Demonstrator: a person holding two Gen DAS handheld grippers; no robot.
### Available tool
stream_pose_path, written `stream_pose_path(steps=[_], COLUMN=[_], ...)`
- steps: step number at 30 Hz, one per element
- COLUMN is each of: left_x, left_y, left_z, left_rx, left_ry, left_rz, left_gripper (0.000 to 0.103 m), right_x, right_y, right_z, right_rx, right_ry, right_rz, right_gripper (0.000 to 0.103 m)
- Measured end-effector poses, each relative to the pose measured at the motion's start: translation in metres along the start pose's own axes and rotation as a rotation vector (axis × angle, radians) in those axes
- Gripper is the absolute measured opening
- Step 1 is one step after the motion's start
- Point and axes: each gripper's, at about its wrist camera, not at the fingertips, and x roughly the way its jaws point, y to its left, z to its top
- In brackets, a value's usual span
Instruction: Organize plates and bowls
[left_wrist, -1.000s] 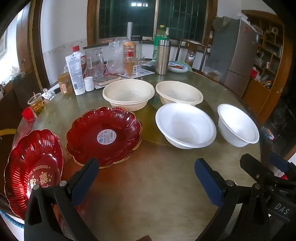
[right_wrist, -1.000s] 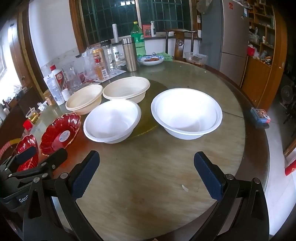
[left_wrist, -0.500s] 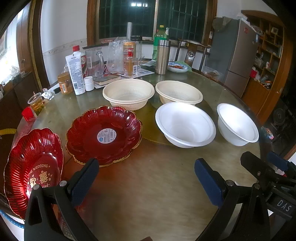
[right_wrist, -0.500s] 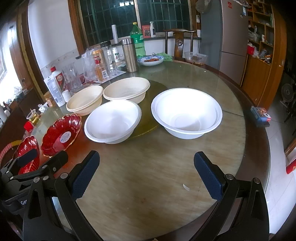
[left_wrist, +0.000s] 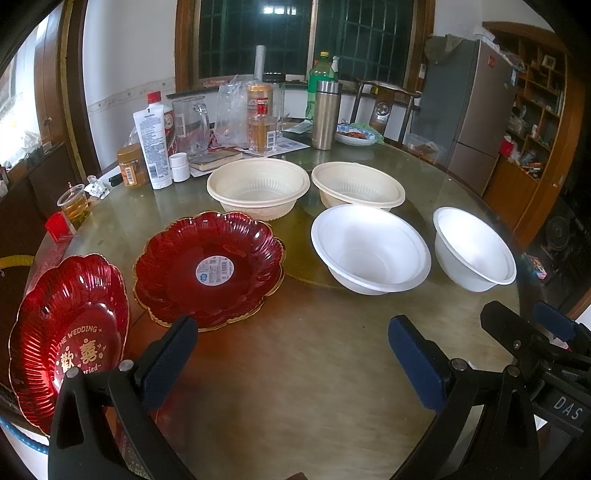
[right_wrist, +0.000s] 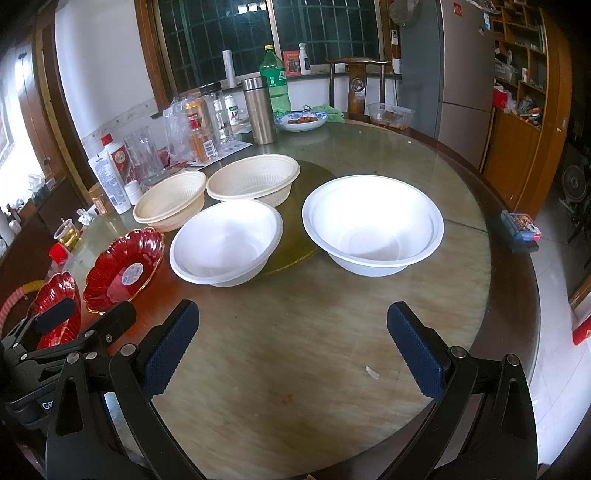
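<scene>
Right wrist view: right gripper (right_wrist: 291, 345) & left gripper (left_wrist: 291, 350) both spread wide, empty, above table (right_wrist: 295, 387). Two white bowls (right_wrist: 373, 225) sit side by side, apart; best pinch one rim, nest gently.

The left gripper's (right_wrist: 55, 325) fingers partly cover the outer red plate (right_wrist: 55, 302) in the right wrist view, the plate's (left_wrist: 66, 332) lower edge is hidden behind the finger base in the left wrist view, and bottle labels are too small to read.

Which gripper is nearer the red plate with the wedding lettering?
Left. The left gripper has the wedding plate right beside its left finger; the right gripper hangs over bare table, far to the plate's right.
</scene>
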Motion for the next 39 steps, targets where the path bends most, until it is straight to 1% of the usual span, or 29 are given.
stream_pose_path(steps=[39], left_x=[-0.0055], left_y=[-0.0008], left_z=[0.0014], left_rx=[0.006], left_ry=[-0.014], left_rz=[0.009], left_gripper=[0.103], right_x=[-0.0021], right_y=[0.0023], right_z=[0.0018], right_rx=[0.004], right_ry=[-0.002], right_rz=[0.001], right_gripper=[0.103])
